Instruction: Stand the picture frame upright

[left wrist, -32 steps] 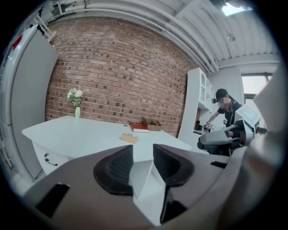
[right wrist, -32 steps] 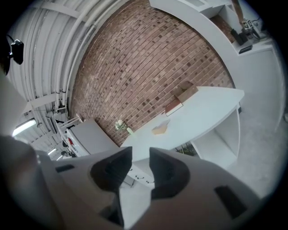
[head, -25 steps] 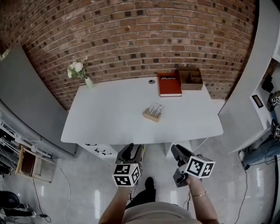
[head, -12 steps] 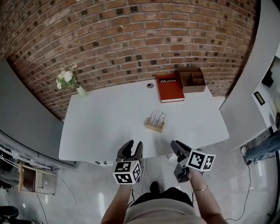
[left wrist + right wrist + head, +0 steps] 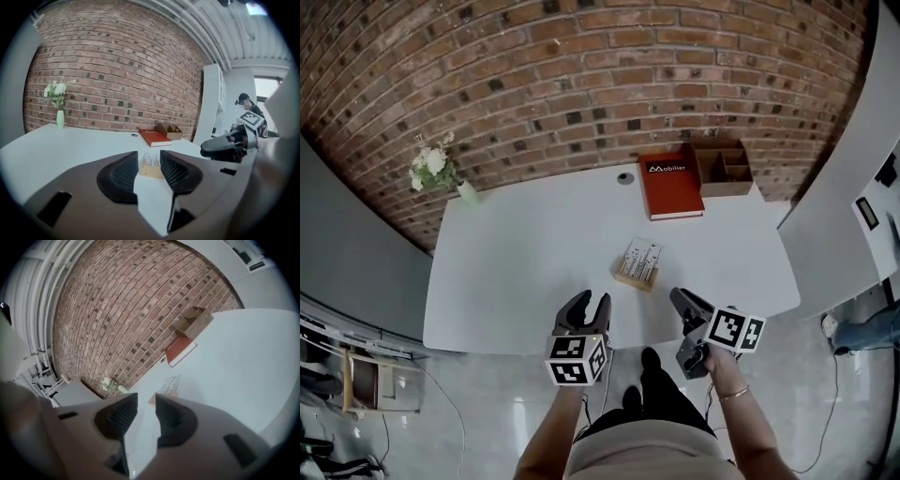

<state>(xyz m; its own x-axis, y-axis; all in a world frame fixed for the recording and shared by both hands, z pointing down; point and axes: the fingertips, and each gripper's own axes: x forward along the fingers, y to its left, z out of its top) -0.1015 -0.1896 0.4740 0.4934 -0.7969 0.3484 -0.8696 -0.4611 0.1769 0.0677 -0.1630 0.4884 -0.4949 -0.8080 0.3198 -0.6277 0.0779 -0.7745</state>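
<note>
Just at the table (image 5: 511, 281) edge, left tongs (image 5: 589, 303) and right tongs (image 5: 685, 302) empty, slightly apart; picture frame (image 5: 637, 263) flat beyond.

**Where things sit on the table**

We find the white rounded table (image 5: 516, 272) set against the red brick wall (image 5: 581, 84). Near its middle, a little towards our right, lies the small wooden-edged picture frame (image 5: 637, 263) — well apart from everything else. At the far edge, right of centre, the red hardcover book (image 5: 673, 186) lies flat. The brown wooden compartment box (image 5: 726, 168) is just beside it on the right, and a small round cable hole (image 5: 625, 176) is just to its left. The pale vase of white flowers (image 5: 436, 164) stands at the far left corner. The left gripper (image 5: 591, 302) and the right gripper (image 5: 682, 300) hang over the near edge — the frame lies beyond and between them.
</note>
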